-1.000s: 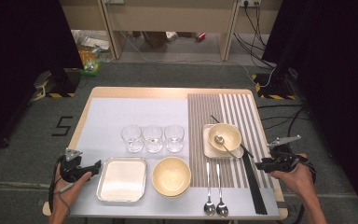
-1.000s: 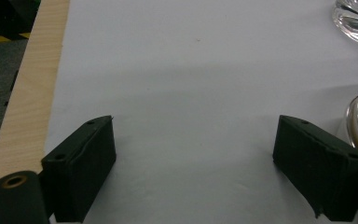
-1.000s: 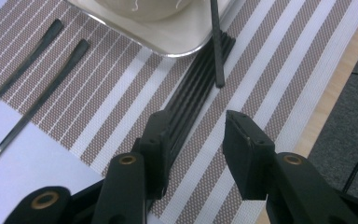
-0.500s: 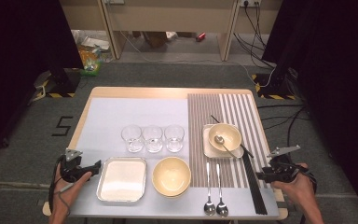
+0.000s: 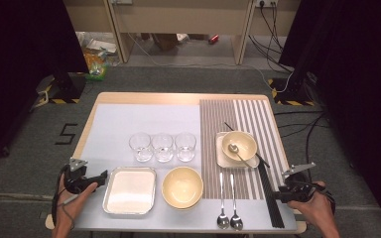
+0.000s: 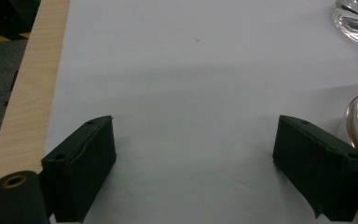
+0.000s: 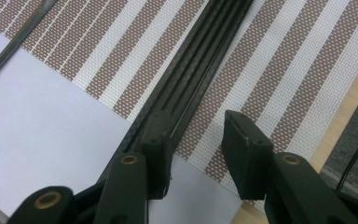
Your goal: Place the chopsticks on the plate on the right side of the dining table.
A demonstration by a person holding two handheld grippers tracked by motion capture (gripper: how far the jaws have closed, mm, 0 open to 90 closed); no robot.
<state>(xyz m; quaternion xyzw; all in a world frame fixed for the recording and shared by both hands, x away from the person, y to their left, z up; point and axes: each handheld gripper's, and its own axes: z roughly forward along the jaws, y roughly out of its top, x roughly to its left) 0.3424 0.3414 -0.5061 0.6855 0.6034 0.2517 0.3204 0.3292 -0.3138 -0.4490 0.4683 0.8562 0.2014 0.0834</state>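
Chopsticks (image 5: 269, 198) lie along the striped mat's (image 5: 250, 116) near right edge. Your left gripper (image 5: 99, 177) idles spread beside the tray (image 5: 129, 191). Lower your right gripper (image 7: 193, 149), jaws partly spread and empty, so both straddle the whole bundle before squeezing

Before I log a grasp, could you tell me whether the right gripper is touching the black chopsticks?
Cannot tell: in the right gripper view one jaw of the right gripper overlaps the chopsticks; contact is unclear.
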